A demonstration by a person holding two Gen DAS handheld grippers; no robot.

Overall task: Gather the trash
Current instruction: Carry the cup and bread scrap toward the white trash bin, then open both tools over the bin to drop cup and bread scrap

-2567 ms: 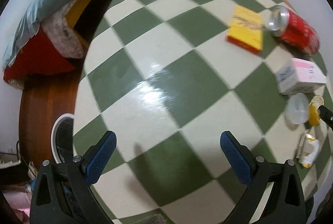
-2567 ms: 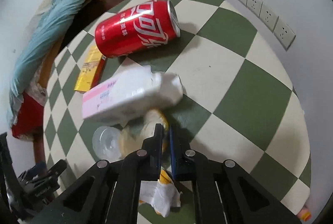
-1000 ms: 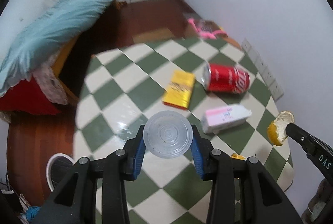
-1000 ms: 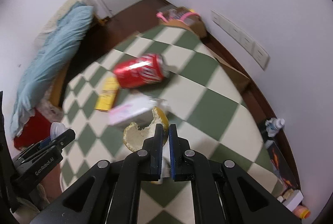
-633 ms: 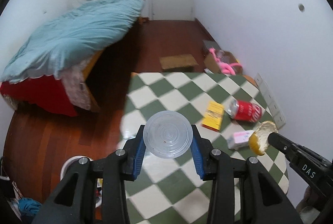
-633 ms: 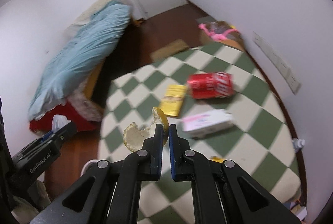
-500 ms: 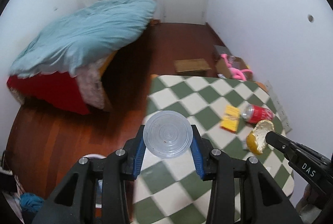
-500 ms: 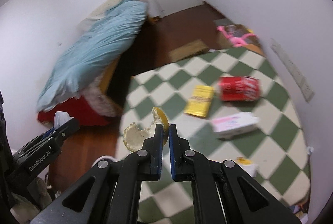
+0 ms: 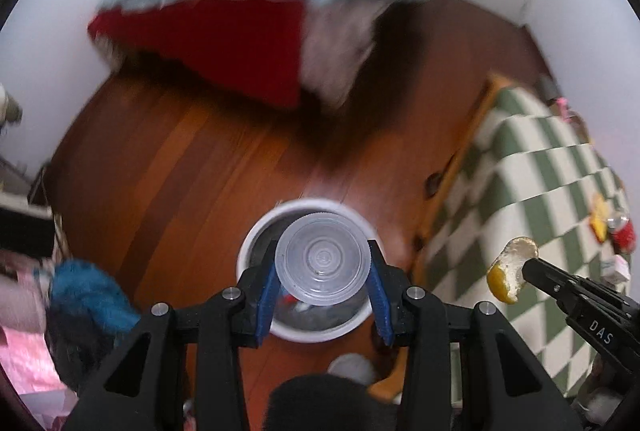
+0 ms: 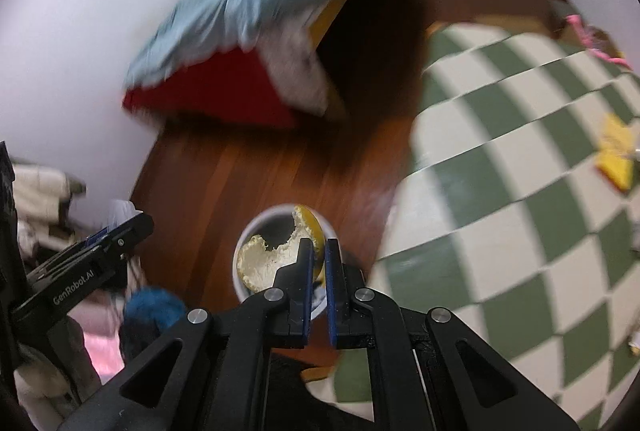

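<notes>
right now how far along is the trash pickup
Midway. In hand: the left gripper holds a clear plastic lid and the right gripper an orange peel, both over the white bin, not yet dropped. Left on the checkered table: the yellow packet, red can and pink-white box.

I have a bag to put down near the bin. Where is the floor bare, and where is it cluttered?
Bare: the wood floor between the white bin, the red bedding and the checkered table. Crowded: left of the bin, a blue fuzzy item and pink clutter. The yellow packet lies at the table's far side.
</notes>
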